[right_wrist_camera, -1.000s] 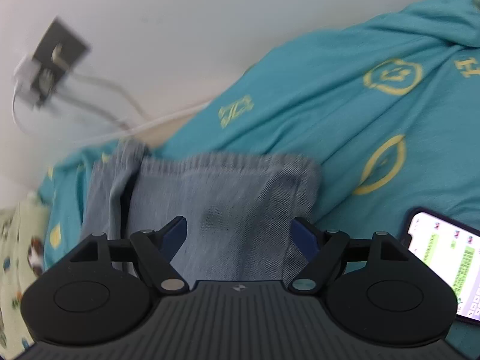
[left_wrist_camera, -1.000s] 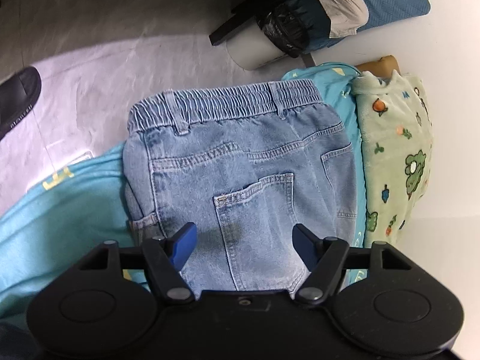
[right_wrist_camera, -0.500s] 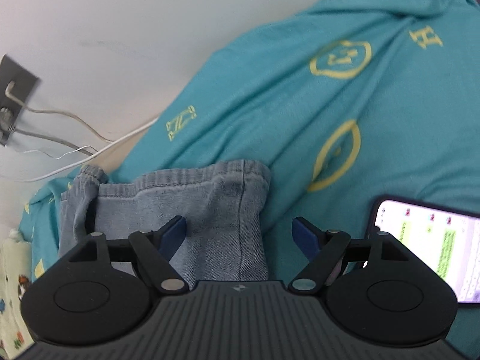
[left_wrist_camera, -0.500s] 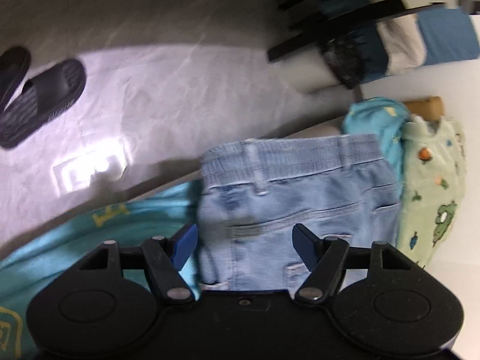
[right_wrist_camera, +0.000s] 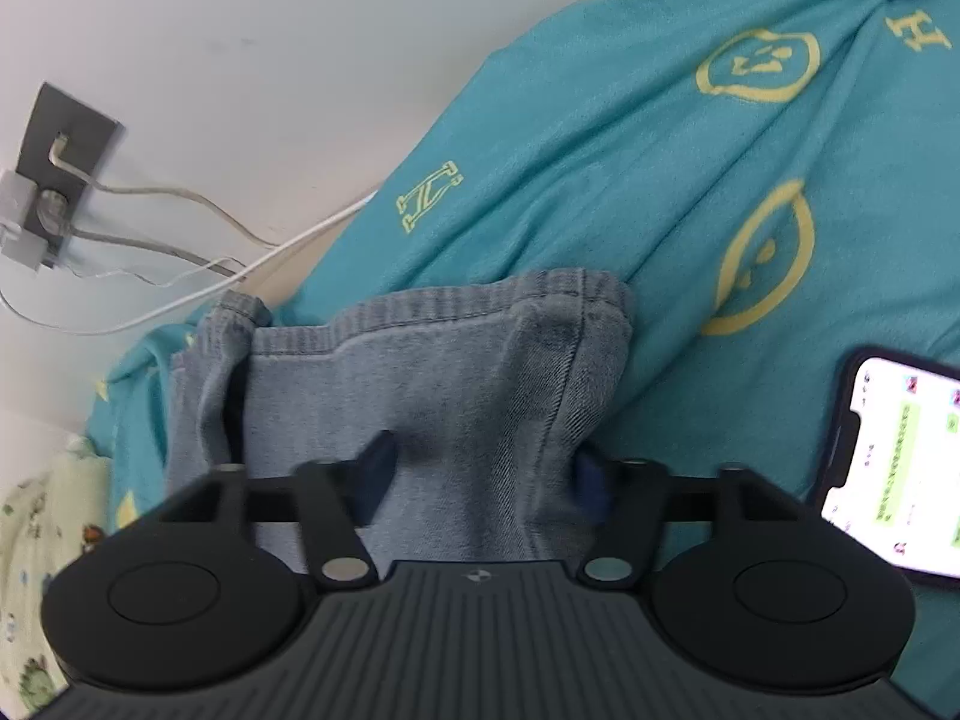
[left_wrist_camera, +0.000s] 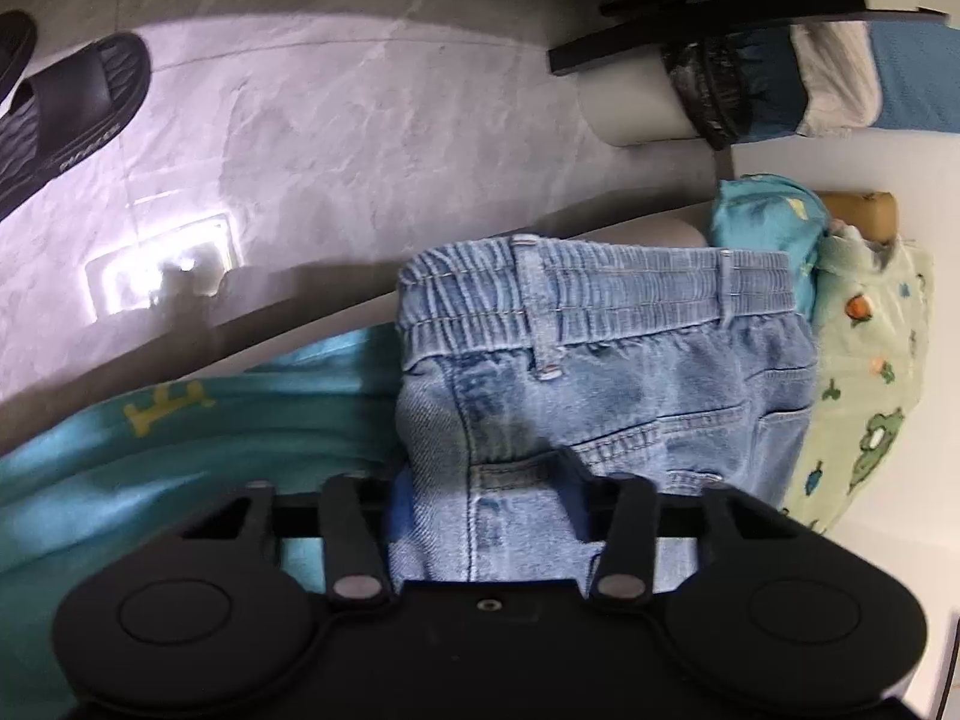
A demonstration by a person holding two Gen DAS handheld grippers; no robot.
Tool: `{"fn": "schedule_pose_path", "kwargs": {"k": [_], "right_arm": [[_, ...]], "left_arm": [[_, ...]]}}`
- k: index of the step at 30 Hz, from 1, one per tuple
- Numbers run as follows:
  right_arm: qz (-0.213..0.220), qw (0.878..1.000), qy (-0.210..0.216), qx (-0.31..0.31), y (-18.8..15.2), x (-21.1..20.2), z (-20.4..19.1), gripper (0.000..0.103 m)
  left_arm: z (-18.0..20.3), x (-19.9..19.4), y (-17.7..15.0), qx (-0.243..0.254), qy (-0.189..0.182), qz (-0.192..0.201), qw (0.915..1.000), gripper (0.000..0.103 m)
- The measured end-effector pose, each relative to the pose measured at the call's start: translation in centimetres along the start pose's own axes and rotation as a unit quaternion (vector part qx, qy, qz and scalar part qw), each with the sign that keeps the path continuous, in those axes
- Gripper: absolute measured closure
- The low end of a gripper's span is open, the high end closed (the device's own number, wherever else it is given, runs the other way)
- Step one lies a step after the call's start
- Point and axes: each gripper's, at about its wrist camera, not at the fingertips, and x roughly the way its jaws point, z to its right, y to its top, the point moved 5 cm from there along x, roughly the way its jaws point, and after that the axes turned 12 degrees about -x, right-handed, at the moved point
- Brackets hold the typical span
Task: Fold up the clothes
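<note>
Light blue jeans (left_wrist_camera: 600,372) lie folded on a teal sheet, the elastic waistband toward the bed's edge. My left gripper (left_wrist_camera: 486,510) sits low over the jeans' near left part, its blue fingers (left_wrist_camera: 399,504) spread with denim bunched between them. In the right wrist view the hem end of the jeans (right_wrist_camera: 456,384) lies on the sheet, and my right gripper (right_wrist_camera: 480,474) presses into it, fingers (right_wrist_camera: 378,468) apart with a ridge of denim between them. Neither pair of jaws is closed.
The teal sheet (right_wrist_camera: 600,150) with yellow emblems covers the bed. A lit phone (right_wrist_camera: 888,468) lies at the right. A green printed garment (left_wrist_camera: 864,372) lies beside the jeans. A wall socket with cables (right_wrist_camera: 54,180), a black slipper (left_wrist_camera: 66,120) on the floor and furniture (left_wrist_camera: 720,30) stand around.
Both grippers have dropped onto the jeans. The left one slid toward the jeans' left edge. The fingers now stand somewhat closer together, with denim gathered between them.
</note>
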Motion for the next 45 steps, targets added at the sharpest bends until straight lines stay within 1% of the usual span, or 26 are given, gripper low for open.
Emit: {"fn": "schedule_pose_path", "kwargs": {"k": [1, 2, 3, 4, 5, 8, 11, 14, 18, 21, 23, 26, 29, 32, 34, 37, 40, 41, 42, 43, 44, 45], "right_arm": [[0.003, 1.0, 0.003, 0.001, 0.1, 0.0, -0.2, 0.073], [0.005, 1.0, 0.007, -0.001, 0.1, 0.0, -0.4, 0.082], [0.009, 1.0, 0.012, -0.005, 0.3, -0.1, -0.6, 0.089], [0.014, 1.0, 0.02, -0.009, 0.4, -0.4, -0.8, 0.089], [0.02, 0.999, 0.031, -0.015, 0.5, -0.6, -1.2, 0.091], [0.046, 0.996, 0.063, -0.038, 0.9, -1.5, -2.6, 0.093], [0.082, 0.989, 0.1, -0.072, 1.4, -3.2, -4.6, 0.094], [0.115, 0.98, 0.132, -0.093, 2.1, -4.4, -6.8, 0.095], [0.121, 0.975, 0.159, -0.101, 2.9, -4.3, -10.3, 0.095], [0.112, 0.974, 0.169, -0.099, 3.6, -3.0, -13.7, 0.095], [0.106, 0.973, 0.168, -0.118, 3.8, -1.9, -16.6, 0.095], [0.11, 0.969, 0.159, -0.151, 4.1, 0.3, -20.6, 0.095], [0.106, 0.967, 0.15, -0.174, 3.7, 3.6, -23.6, 0.095], [0.105, 0.963, 0.132, -0.211, 3.1, 7.2, -26.2, 0.095], [0.096, 0.962, 0.119, -0.228, 2.8, 9.9, -27.1, 0.095], [0.082, 0.96, 0.105, -0.248, 2.1, 13.3, -27.4, 0.094], [0.074, 0.957, 0.098, -0.261, 1.2, 14.8, -26.4, 0.093], [0.072, 0.957, 0.097, -0.263, 1.1, 15.0, -26.0, 0.092], [0.069, 0.958, 0.096, -0.262, 1.0, 15.0, -25.5, 0.087], [0.069, 0.958, 0.098, -0.26, 0.8, 14.7, -25.1, 0.085], [0.074, 0.958, 0.103, -0.259, 0.6, 14.2, -25.0, 0.08], [0.081, 0.955, 0.107, -0.265, 0.3, 13.4, -24.8, 0.071]], "left_arm": [[0.1, -0.2, -0.1, 0.004, -0.006, 0.002, 1.0, 0.075], [0.2, -0.4, -0.2, 0.007, -0.014, 0.004, 0.9999, 0.081], [0.4, -0.7, -0.3, 0.009, -0.026, 0.003, 0.9996, 0.083], [0.6, -0.9, -0.5, 0.013, -0.041, 0.003, 0.9991, 0.09], [1.0, -1.3, -0.8, 0.02, -0.055, 0.005, 0.9983, 0.094], [2.3, -2.9, -1.4, 0.037, -0.099, 0.015, 0.9943, 0.096], [4.0, -4.5, -2.0, 0.041, -0.139, 0.02, 0.9893, 0.097], [7.2, -6.1, -3.2, 0.067, -0.17, 0.024, 0.9829, 0.097], [13.3, -6.0, -4.3, 0.099, -0.186, 0.032, 0.977, 0.097], [17.8, -4.1, -4.2, 0.112, -0.183, 0.04, 0.976, 0.097], [20.7, -2.1, -4.0, 0.117, -0.175, 0.047, 0.9766, 0.097], [23.9, 1.8, -3.2, 0.13, -0.16, 0.055, 0.977, 0.097], [26.7, 6.7, -2.8, 0.159, -0.134, 0.065, 0.9759, 0.096], [28.6, 11.7, -2.5, 0.185, -0.101, 0.074, 0.9748, 0.096], [29.2, 14.6, -2.4, 0.207, -0.081, 0.08, 0.9718, 0.096], [29.0, 17.3, -2.5, 0.231, -0.071, 0.085, 0.9668, 0.094], [28.6, 17.9, -2.8, 0.252, -0.073, 0.089, 0.9608, 0.088], [28.5, 17.6, -3.0, 0.255, -0.076, 0.087, 0.9599, 0.082], [28.3, 17.3, -3.2, 0.259, -0.078, 0.085, 0.959, 0.078], [28.3, 17.0, -3.5, 0.264, -0.082, 0.081, 0.9576, 0.069], [28.3, 16.5, -3.9, 0.271, -0.087, 0.075, 0.9556, 0.059], [28.2, 15.8, -4.4, 0.278, -0.091, 0.07, 0.9537, 0.057]]}}
